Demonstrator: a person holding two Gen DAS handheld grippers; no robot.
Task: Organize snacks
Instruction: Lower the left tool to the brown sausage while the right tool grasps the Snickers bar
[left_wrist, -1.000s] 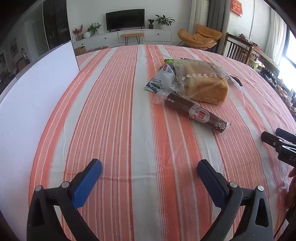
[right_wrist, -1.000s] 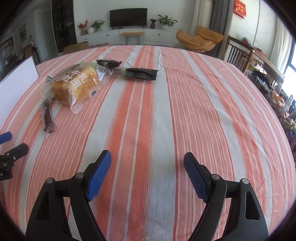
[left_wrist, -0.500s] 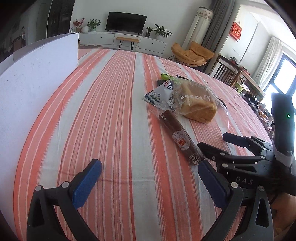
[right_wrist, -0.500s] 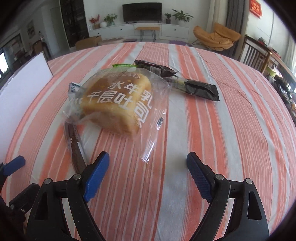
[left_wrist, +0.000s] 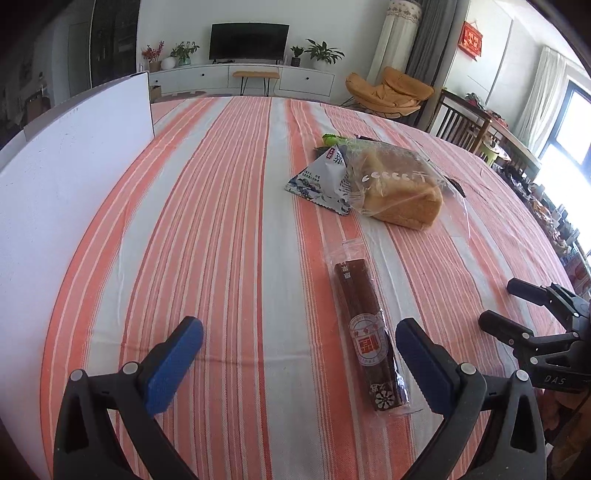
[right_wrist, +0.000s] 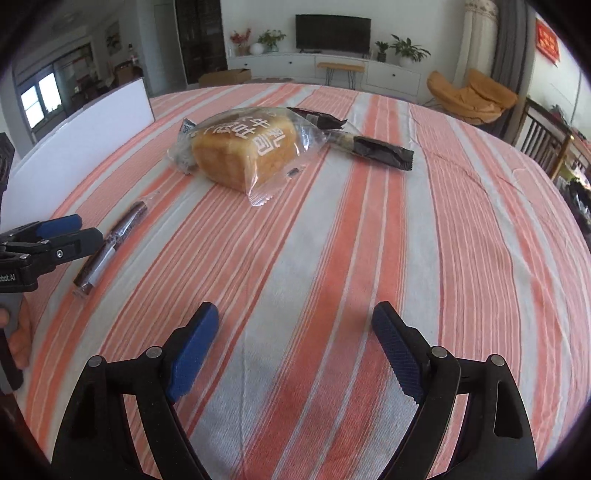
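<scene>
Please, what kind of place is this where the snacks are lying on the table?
Most likely a home, an open living and dining room. A television stands on a low white cabinet with potted plants, an orange lounge chair sits nearby, and the table wears a striped tablecloth.

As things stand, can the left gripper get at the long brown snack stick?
Probably yes. The left gripper has its jaws wide open and empty, and the brown snack stick lies flat on the striped tablecloth just inside its right jaw, with nothing on top of it.
</scene>
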